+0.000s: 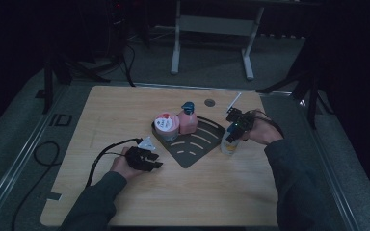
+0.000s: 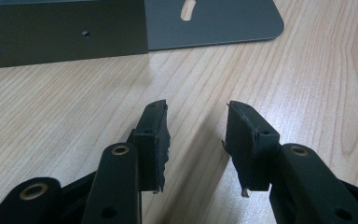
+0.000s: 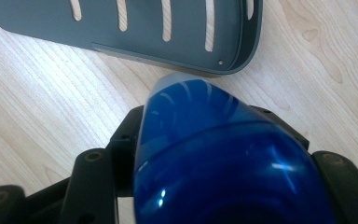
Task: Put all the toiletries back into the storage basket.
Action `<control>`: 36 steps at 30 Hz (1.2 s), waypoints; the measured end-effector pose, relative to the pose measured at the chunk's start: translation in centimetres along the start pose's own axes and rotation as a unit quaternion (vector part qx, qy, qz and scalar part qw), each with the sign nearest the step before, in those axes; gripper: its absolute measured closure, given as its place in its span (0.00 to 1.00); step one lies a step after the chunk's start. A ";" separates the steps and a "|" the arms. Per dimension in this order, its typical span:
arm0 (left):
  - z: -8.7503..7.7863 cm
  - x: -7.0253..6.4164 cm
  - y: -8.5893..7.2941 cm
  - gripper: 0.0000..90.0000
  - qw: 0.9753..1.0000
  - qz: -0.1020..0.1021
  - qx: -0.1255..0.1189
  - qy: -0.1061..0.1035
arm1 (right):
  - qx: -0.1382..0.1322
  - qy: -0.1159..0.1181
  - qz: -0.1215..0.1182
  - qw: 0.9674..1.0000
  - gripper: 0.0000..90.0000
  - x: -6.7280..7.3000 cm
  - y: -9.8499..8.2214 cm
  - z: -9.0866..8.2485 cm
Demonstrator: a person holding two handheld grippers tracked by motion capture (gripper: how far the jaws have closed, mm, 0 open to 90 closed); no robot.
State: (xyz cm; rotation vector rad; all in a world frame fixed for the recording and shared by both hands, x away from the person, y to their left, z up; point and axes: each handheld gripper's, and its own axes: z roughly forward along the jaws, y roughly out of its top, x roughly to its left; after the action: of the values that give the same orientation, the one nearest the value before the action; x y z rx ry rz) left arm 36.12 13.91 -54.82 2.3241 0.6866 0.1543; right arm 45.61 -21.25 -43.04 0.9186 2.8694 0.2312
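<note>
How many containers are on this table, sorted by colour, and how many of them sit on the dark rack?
Pink, both on the dark rack: 2, a round tub and a pump bottle
White with a blue cap, beside the rack, between the jaws of the right hand-held gripper: 1 bottle
Total: 3 containers, 2 on the rack

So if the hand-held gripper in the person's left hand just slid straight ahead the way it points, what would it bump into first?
Most likely the dark grey slotted tray. In the left gripper view the left hand-held gripper stands open and empty over bare wooden table, with the tray's upright wall straight ahead. How wide the gap is remains hard to judge.
</note>
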 end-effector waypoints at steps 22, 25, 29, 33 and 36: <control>0.0 0.0 0.0 0.65 1.000 0.000 -0.001 0.000 | 0.010 0.025 0.004 1.000 0.58 0.0 -0.2 0.2; 0.0 0.0 0.0 0.65 1.000 0.000 -0.001 0.000 | 0.009 0.021 -0.004 1.000 0.59 0.3 -0.2 0.1; 0.0 0.0 0.0 0.65 1.000 0.000 -0.001 0.000 | 0.006 0.017 -0.012 1.000 0.59 0.5 -0.2 0.1; 0.0 0.0 0.0 0.65 1.000 0.000 -0.001 -0.001 | 0.004 0.014 -0.014 1.000 0.60 0.7 -0.4 0.0; 0.0 0.1 0.0 0.65 1.000 0.000 0.000 -0.001 | 0.001 0.009 -0.015 1.000 0.60 1.0 -0.6 0.0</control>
State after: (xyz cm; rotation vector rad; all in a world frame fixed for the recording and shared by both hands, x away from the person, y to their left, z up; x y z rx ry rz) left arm 36.16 13.96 -54.82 2.3240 0.6856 0.1525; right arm 44.50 -21.12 -43.18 0.8780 2.8974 0.2346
